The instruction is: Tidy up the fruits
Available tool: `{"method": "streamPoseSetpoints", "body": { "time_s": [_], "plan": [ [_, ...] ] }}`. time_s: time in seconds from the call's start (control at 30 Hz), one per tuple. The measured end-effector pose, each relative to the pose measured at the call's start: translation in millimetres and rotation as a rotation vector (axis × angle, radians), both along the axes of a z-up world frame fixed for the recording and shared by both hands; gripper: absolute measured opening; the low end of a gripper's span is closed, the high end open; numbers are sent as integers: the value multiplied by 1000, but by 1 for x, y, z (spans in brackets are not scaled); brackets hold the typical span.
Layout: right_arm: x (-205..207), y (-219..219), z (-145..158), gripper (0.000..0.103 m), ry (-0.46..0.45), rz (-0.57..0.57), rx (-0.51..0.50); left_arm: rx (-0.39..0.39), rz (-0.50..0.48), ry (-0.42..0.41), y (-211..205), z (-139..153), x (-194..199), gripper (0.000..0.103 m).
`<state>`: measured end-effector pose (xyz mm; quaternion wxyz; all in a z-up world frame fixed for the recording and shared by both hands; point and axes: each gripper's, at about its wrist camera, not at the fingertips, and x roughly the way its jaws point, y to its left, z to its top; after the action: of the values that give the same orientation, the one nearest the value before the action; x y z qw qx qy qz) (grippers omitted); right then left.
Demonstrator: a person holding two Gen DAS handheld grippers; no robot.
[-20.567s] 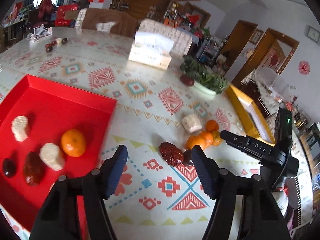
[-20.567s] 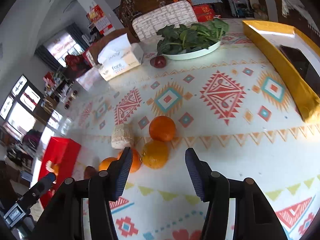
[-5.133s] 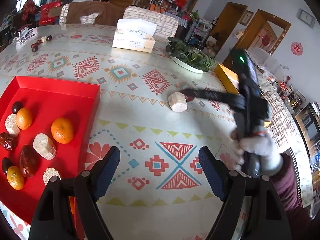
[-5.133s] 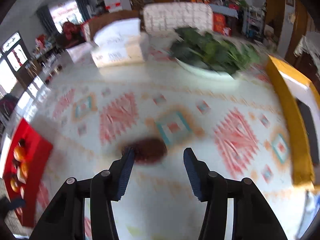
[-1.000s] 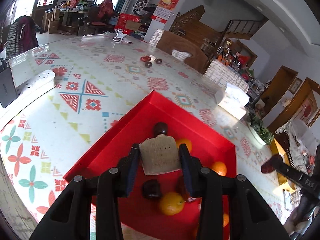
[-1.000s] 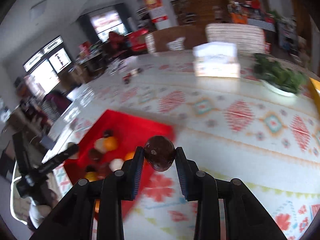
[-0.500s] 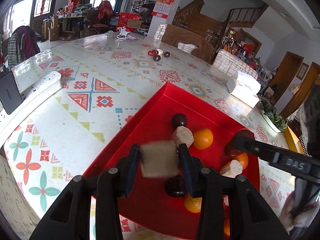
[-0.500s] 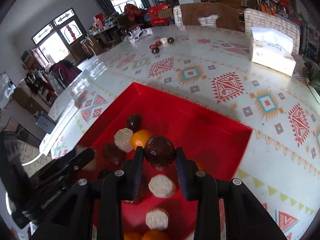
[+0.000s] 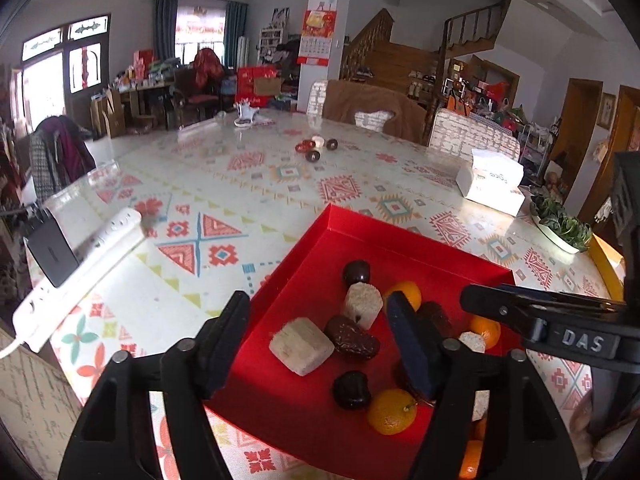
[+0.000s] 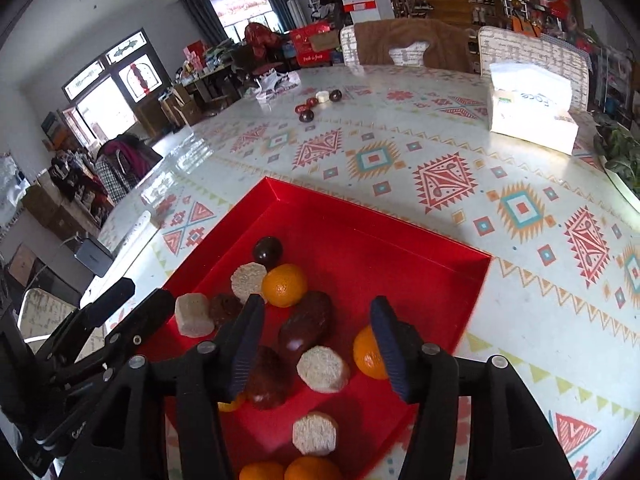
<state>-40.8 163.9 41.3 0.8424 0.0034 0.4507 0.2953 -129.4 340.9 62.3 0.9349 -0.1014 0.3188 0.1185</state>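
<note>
- Jaws of both grippers have just been opening, and we see nothing gripped between either pair: the left gripper [image 9: 316, 340] stands released over the near corner of the red tray [image 9: 400, 236], the right gripper [image 10: 316, 344] released over the tray's middle.
- Fruit lies loose on the tray floor. We count a pale cut block [image 9: 301, 345] just below the left gripper, touching a wrinkled dark date [image 9: 352, 338], with a mandarin [image 9: 391, 411] and a dark round fruit [image 9: 351, 389] nearer the front edge.
- Under the right gripper we see a long dark date [image 10: 306, 326], a pale round slice [image 10: 322, 368] and an orange mandarin [image 10: 285, 284].
- Tray's far half is bare red floor up to its raised rim.
- Beyond the rim, the patterned tablecloth [image 10: 440, 152] runs open to a tissue box [image 10: 530, 114] and a small cluster of fruit [image 10: 318, 102] far back.
- At the table's left edge we see a white power strip [image 9: 76, 268].
</note>
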Motion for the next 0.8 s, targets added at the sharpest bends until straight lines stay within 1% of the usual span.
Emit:
{"method": "streamPoseSetpoints", "body": {
  "time_s": [0.1, 0.2, 0.33, 0.4, 0.5, 0.6, 0.8],
  "plan": [
    [-9, -10, 6, 63, -26, -12, 2, 12, 8, -10, -3, 6, -2, 77],
    [-16, -18, 12, 67, -58, -26, 2, 26, 12, -14, -8, 11, -5, 78],
    [-28, -33, 23, 70, -147, -60, -34, 71, 26, -24, -19, 20, -10, 79],
    [-34, -40, 28, 72, -194, -82, -58, 105, 40, -32, -26, 24, -14, 84],
    [-43, -55, 35, 75, -253, -112, -81, 147, 62, -46, -34, 31, -20, 88],
    [-50, -72, 41, 77, -272, -133, -60, 175, 85, -63, -43, 40, -25, 93],
    [-63, -99, 45, 80, -292, -161, -30, 221, 93, -91, -64, 55, -32, 95]
  ]
}}
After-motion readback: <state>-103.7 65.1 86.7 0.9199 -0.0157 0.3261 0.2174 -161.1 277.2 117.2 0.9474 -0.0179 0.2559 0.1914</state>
